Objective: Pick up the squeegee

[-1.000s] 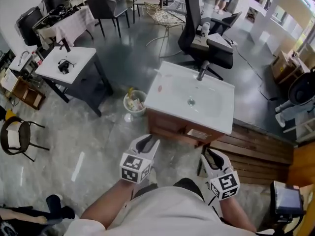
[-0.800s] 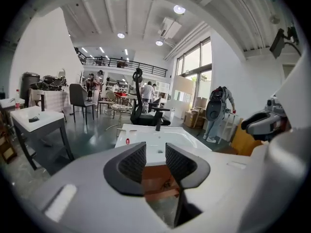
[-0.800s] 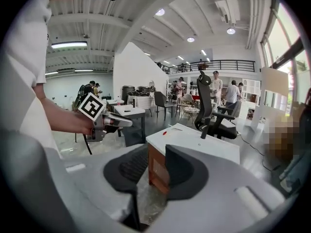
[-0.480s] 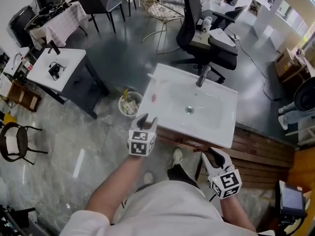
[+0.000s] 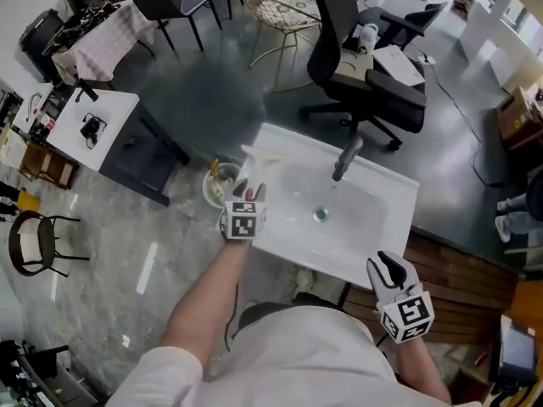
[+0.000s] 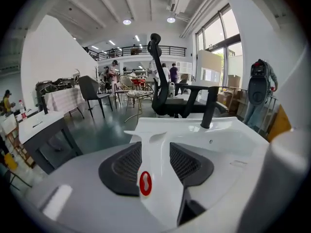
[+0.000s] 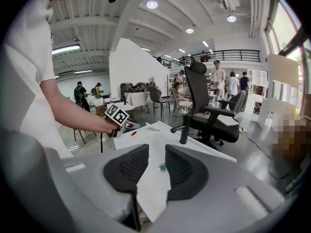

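Here the squeegee (image 6: 147,171) lies between the opening left tongs (image 6: 155,147), while the right tongs (image 7: 156,150) stand parted.

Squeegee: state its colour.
Squeegee: white, red oval mark; clearest in left gripper view.

We see a wide hall with a grey polished floor (image 5: 110,253). A black office chair (image 5: 361,75) stands behind a white washbasin (image 5: 373,219), and a white table (image 5: 81,121) is at the left. Wooden slats (image 5: 458,274) lie at the right. Tall windows (image 6: 218,33) and round ceiling lamps (image 6: 127,21) give the light. A balcony railing (image 6: 131,50) runs along the far wall.
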`<act>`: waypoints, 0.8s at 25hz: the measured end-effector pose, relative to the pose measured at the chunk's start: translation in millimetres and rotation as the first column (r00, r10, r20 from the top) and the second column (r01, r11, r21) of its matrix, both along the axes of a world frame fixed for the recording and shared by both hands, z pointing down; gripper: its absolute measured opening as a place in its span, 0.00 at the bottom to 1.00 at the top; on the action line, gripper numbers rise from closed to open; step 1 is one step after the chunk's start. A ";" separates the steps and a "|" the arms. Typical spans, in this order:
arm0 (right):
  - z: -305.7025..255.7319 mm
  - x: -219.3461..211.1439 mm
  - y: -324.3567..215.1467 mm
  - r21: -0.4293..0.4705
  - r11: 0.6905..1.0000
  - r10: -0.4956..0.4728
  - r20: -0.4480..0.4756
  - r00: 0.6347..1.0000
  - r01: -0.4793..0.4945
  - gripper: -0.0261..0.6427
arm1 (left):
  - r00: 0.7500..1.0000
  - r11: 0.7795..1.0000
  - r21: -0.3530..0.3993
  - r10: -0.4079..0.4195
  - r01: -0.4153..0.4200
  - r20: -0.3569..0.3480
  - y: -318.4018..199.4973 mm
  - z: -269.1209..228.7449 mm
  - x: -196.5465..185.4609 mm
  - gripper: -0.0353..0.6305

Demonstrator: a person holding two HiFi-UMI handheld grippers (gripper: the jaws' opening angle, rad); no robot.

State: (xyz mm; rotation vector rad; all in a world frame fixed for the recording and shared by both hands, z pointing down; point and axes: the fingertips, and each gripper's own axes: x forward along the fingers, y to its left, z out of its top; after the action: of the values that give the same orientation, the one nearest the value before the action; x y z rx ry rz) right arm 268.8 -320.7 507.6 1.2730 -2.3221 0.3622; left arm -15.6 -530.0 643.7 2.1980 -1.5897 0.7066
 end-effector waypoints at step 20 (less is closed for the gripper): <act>33.4 71.7 -73.2 -0.112 0.994 -0.007 -0.004 1.000 0.007 0.18 | 0.994 0.991 -0.100 -0.077 0.084 0.076 -81.3 60.0 1.1 0.21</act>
State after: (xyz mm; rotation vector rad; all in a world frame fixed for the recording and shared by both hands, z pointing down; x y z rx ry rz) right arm 340.5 -393.9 541.0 1.2101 -2.2680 0.4805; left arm -14.5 -611.4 703.7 2.0452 -1.6285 0.8326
